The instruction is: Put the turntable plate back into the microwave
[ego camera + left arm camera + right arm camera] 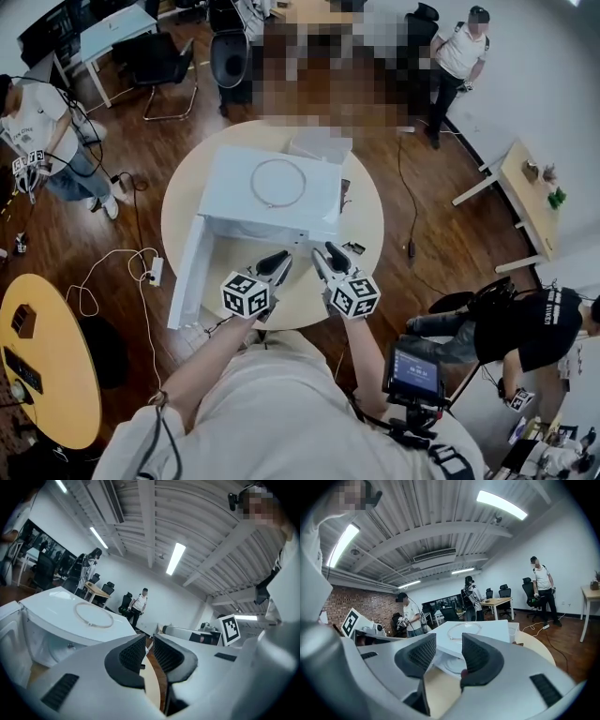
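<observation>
I've got both tools empty, left gripper (275, 263) jaws a slit apart, right gripper (330, 255) wider, & the clear round glass turntable plate (453, 663) looks to sit inside the boxy white microwave (234, 202), but w/ the thin white roller ring (277, 182) lying on the roof, I reckon the plate could rock or sit off-centre.

Your left gripper (149, 639): jaws a narrow gap apart, nothing between them. The microwave (56, 606) is at left with its cavity facing you, and a ring (76, 612) lies on its top. The table (150, 684) edge shows through the gap. There's a marker cube (229, 629) at right. A person (139, 603) stands far back by the wall.
</observation>
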Tool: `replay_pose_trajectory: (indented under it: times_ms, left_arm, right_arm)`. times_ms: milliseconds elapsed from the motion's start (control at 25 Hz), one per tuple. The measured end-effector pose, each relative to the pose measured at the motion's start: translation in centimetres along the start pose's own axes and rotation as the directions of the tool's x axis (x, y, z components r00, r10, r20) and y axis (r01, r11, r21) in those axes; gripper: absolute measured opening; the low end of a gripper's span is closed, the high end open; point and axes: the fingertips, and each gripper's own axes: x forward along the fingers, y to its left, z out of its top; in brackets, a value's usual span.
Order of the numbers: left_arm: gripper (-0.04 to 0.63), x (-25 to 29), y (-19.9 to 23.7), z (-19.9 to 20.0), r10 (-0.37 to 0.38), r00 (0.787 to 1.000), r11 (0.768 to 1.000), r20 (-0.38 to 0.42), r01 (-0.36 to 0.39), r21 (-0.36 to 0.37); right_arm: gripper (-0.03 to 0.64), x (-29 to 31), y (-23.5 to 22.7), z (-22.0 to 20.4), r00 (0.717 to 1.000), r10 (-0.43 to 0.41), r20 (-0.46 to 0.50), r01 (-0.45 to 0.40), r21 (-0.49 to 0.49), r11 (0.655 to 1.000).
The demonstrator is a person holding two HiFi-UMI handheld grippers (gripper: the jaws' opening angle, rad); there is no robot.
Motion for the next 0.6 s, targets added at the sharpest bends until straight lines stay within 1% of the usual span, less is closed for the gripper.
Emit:
replay_pose_trajectory:
  times_ms: [120,320,440,520,600]
  left_arm:
    - [0.037,0.8,-1.6,0.6,0.002,1.000,0.998,-0.005,-0.001,0.067]
    - [0.037,1.0,-3.1,0.4,0.037,0.998,0.996,-0.050,-0.034,0.077]
    - [0.037,0.5,-4.0,0.5,0.057,0.997,0.994,-0.054,-0.051,0.095]
    - [0.037,-0.1,-3.7,0.9,0.079,0.996,0.994,-0.034,-0.076,0.076]
    - [0.037,-0.7,-2.8,1.4,0.110,0.994,0.993,-0.005,-0.110,0.035]
  right_arm:
    - [0.169,-0.4,-1.1,0.0,1.000,0.009,-0.004,-0.009,-0.007,1.000]
    - [0.169,-1.1,-1.6,0.8,0.999,0.042,-0.005,-0.042,0.005,0.999]
    - [0.169,-1.9,-1.9,1.2,0.998,0.058,0.004,-0.058,0.000,0.998]
    - [0.169,-2.2,-1.8,1.5,0.997,0.073,0.017,-0.073,-0.007,0.997]
    - [0.169,-2.4,-1.8,1.6,0.996,0.086,0.025,-0.086,-0.018,0.996]
